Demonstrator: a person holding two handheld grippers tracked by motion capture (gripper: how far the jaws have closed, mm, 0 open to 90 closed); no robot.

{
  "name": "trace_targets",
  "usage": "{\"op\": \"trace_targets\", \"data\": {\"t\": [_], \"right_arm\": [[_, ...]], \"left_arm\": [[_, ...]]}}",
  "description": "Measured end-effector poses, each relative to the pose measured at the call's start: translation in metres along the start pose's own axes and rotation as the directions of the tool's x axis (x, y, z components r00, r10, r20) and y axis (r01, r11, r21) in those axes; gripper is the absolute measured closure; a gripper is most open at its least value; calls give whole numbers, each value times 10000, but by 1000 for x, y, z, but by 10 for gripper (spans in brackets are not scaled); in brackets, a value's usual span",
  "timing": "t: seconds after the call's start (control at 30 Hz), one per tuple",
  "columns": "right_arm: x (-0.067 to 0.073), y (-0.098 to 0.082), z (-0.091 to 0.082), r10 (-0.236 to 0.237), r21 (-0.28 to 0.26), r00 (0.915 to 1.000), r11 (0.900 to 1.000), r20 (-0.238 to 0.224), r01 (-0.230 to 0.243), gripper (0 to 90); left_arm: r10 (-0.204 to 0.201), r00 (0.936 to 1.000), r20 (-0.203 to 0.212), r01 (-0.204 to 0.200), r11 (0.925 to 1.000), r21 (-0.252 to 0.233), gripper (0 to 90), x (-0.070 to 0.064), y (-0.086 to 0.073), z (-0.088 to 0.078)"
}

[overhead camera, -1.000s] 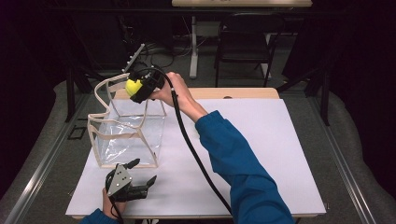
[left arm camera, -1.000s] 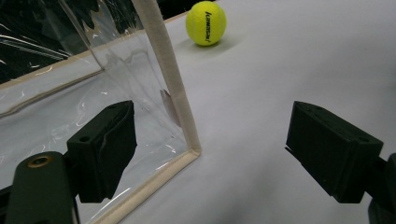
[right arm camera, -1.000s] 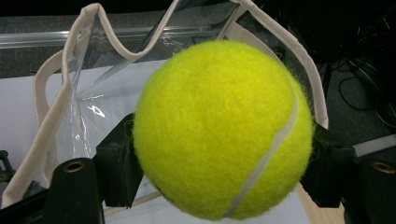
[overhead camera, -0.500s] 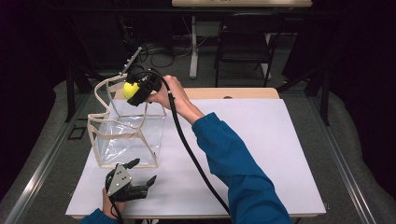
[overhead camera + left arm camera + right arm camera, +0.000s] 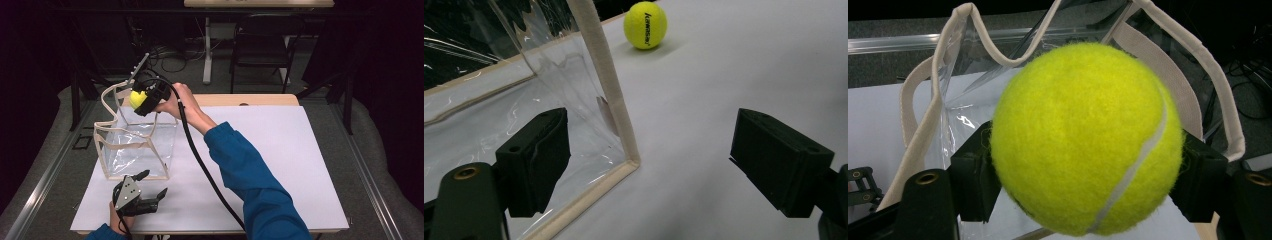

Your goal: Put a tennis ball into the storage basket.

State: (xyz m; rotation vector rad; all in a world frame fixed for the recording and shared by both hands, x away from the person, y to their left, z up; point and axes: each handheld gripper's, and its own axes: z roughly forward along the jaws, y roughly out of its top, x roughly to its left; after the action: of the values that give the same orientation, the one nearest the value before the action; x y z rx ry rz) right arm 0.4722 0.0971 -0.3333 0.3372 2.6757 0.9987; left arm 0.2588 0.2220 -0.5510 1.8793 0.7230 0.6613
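Above the clear bag's open mouth: right tongs point(image 5: 137, 98), carried by the person's right hand point(image 5: 172, 102), jaws clamped on a yellow tennis ball point(image 5: 138, 99). In the right gripper view the ball point(image 5: 1083, 137) sits squarely between both black pads point(image 5: 973, 175), with the bag's beige handles looping behind it.

Left half of the counter point(image 5: 280, 150): transparent plastic bag point(image 5: 135, 147), upright, beige fabric trim along edges and base, two strap handles rising at the top. A white sheet covers the counter under it.

Near edge of the counter, just in front of the bag: left tongs point(image 5: 150, 187), held low in the left hand point(image 5: 117, 222), jaws spread wide and gripping nothing. In the left gripper view one pad point(image 5: 536, 155) lies against the bag's clear wall near its trimmed corner point(image 5: 626, 160); the other pad stands over bare white sheet.

Beyond that corner in the left gripper view: second tennis ball point(image 5: 645, 25), resting on the counter, apart from the bag.
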Motion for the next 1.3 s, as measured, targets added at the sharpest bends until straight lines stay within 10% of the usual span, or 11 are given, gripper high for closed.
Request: {"op": "trace_targets", "data": {"t": [1.3], "right_arm": [[10,-2,20,-159,895,9997,9958,-204,177,262]], "left_arm": [[5,10000,70,-5,10000,6,160,0,0,0]]}}
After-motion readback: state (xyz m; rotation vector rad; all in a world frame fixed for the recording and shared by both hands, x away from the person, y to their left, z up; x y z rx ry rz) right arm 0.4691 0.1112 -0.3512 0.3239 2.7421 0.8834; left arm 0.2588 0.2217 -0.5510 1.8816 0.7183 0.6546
